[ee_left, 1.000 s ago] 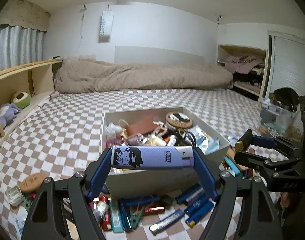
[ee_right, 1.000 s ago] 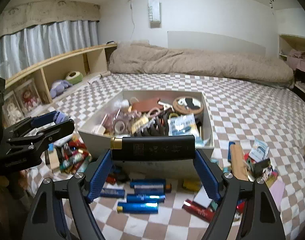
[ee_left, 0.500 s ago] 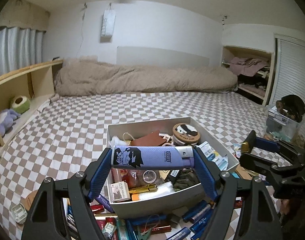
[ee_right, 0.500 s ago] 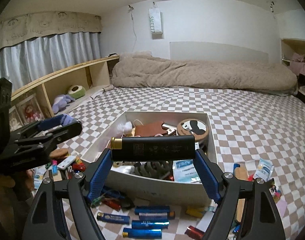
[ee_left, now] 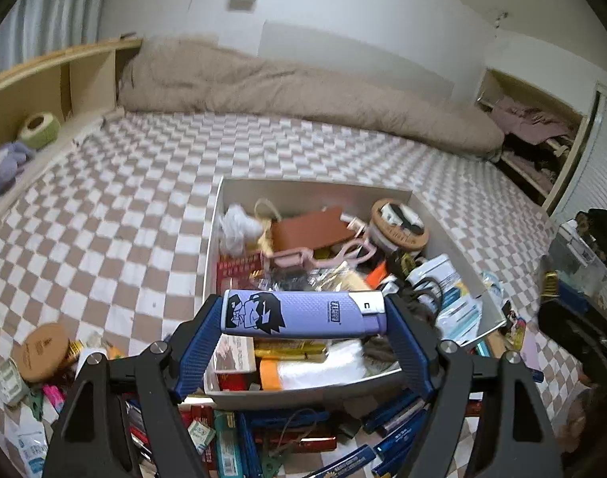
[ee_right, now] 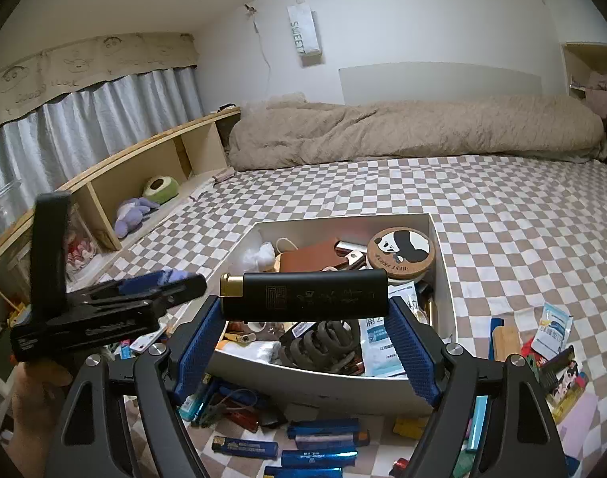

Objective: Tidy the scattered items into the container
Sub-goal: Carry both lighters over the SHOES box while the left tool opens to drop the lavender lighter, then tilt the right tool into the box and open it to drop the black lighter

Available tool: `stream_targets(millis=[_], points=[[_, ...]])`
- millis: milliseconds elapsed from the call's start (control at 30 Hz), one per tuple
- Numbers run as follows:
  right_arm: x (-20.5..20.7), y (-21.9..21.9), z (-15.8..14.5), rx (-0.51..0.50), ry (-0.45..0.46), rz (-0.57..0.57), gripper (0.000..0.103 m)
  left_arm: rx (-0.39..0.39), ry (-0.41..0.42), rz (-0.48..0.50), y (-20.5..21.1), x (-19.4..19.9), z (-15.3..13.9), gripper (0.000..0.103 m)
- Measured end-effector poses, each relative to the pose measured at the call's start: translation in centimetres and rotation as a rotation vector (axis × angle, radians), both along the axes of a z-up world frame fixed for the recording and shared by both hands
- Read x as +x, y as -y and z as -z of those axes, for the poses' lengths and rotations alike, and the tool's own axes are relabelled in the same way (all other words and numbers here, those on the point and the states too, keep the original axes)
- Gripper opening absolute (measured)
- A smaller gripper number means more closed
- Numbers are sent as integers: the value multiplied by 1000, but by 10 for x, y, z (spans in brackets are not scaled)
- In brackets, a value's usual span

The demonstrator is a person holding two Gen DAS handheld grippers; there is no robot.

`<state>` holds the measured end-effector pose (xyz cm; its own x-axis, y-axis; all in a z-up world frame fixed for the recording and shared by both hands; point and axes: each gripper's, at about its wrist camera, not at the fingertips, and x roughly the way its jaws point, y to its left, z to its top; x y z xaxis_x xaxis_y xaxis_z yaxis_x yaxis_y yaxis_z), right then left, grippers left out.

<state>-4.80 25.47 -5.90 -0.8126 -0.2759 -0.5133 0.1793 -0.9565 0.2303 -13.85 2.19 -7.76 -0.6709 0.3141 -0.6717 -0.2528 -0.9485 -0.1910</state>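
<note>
The box point(ee_right: 443, 239) sits on the bed point(ee_right: 522, 219), lighters point(ee_right: 319, 458) scattered before it, the duvet point(ee_right: 403, 131) behind.

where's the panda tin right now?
In the white box, at its far right corner. In the right wrist view the panda tin sits right of the brown wallet, just beyond the black lighter held crosswise in the right hand-held gripper.
</note>
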Motion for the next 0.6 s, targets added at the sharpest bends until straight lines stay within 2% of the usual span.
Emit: stream_targets(millis=[133,400,500,600], points=[[-4,0,4,-20,18,-16,82,-11,52,-16,0,-5,16,80],[-9,3,9,-17,40,-18,82,-47,77,-45,-1,-8,24,80],[-10,3,9,-15,38,-17,82,-43,75,-63,2,-9,22,89],[-12,4,9,-13,38,-16,82,-31,66,-69,6,-9,19,91]])
